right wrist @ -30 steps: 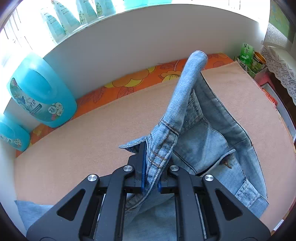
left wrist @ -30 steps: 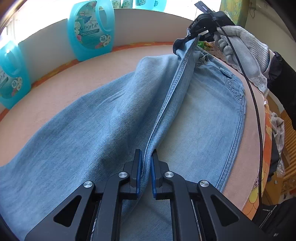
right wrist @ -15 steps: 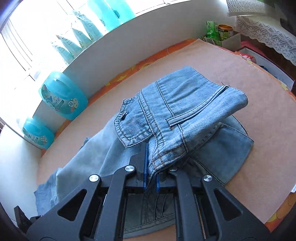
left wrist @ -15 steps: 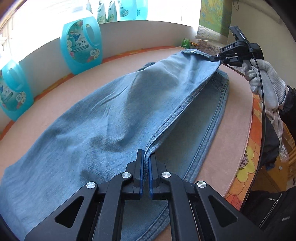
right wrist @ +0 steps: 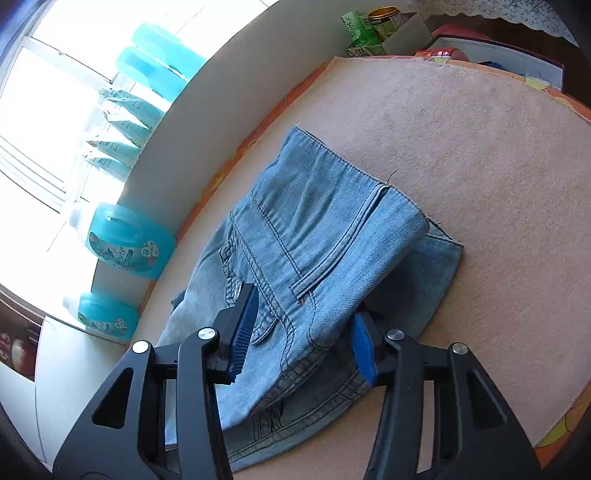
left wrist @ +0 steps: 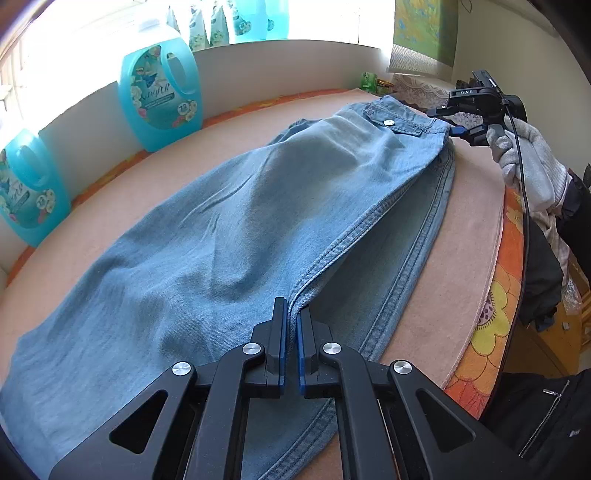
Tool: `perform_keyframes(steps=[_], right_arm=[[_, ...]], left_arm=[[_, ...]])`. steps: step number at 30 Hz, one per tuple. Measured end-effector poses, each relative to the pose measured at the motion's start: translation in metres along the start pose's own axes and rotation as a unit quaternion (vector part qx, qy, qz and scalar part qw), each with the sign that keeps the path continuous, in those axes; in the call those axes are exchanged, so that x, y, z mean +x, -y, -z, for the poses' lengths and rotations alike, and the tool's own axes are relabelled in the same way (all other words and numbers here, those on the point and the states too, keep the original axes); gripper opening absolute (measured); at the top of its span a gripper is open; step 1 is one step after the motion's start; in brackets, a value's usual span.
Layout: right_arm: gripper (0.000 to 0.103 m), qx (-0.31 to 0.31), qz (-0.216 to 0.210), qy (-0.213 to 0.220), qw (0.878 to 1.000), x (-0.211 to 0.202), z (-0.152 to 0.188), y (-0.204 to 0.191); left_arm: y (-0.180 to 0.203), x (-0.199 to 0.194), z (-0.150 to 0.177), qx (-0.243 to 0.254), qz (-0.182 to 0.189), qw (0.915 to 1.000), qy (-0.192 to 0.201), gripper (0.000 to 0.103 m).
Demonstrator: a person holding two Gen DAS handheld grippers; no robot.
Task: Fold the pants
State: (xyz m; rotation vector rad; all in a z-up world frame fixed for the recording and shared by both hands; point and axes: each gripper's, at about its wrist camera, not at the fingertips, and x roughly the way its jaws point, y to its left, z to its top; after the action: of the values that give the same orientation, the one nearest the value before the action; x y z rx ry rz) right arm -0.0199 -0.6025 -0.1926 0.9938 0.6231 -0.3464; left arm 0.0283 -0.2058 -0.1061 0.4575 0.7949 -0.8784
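Light blue denim pants (left wrist: 258, 221) lie on the pink-covered table (left wrist: 469, 229), one leg folded lengthwise over the other. My left gripper (left wrist: 291, 332) is shut on the folded seam edge of the upper leg near the front. My right gripper (right wrist: 303, 332) is open, its jaws standing either side of the waistband end (right wrist: 325, 236), which rests on the lower layer. In the left wrist view the right gripper (left wrist: 452, 123) sits at the far waistband corner, held by a gloved hand (left wrist: 528, 162).
Two turquoise detergent bottles (left wrist: 160, 99) (left wrist: 26, 188) stand against the white back wall. Small tins and a green carton (right wrist: 369, 26) sit at the far table corner. The table's orange flowered edge (left wrist: 491, 314) drops off on the right.
The upper leg and waistband were carried over and laid down on the lower leg. My right gripper has opened and let go of the waistband. My left gripper has stayed shut on the seam.
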Motion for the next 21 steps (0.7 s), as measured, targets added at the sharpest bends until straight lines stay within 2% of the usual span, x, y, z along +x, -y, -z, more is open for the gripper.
perform_keyframes(steps=[2, 5, 11, 13, 17, 20, 21], right_arm=[[0.014, -0.015, 0.019, -0.001, 1.0, -0.003, 0.002, -0.001], [0.01, -0.029, 0.023, 0.001, 0.999, -0.013, 0.003, 0.004], [0.008, -0.045, 0.019, 0.013, 0.999, -0.026, 0.003, 0.001], [0.008, -0.047, 0.035, 0.009, 0.998, -0.022, 0.002, 0.001], [0.008, -0.041, 0.037, 0.002, 0.998, -0.017, 0.002, 0.005], [0.008, -0.037, 0.037, -0.006, 0.999, -0.014, 0.001, 0.008], [0.008, -0.036, 0.035, -0.007, 0.999, -0.014, 0.001, 0.009]], left_arm=[[0.001, -0.003, 0.001, -0.001, 0.001, 1.0, 0.002, 0.003], [0.003, -0.009, 0.001, 0.001, 0.006, 1.0, 0.005, 0.003], [0.011, -0.005, 0.005, 0.027, -0.007, 0.9996, 0.003, 0.003], [0.01, -0.001, 0.005, 0.028, -0.003, 0.9996, -0.004, 0.003], [0.013, 0.003, 0.005, 0.053, -0.017, 0.9984, -0.002, 0.004], [0.017, 0.007, 0.005, 0.063, -0.022, 0.9978, -0.008, 0.013], [0.019, 0.009, 0.005, 0.069, -0.028, 0.9972, -0.011, 0.02]])
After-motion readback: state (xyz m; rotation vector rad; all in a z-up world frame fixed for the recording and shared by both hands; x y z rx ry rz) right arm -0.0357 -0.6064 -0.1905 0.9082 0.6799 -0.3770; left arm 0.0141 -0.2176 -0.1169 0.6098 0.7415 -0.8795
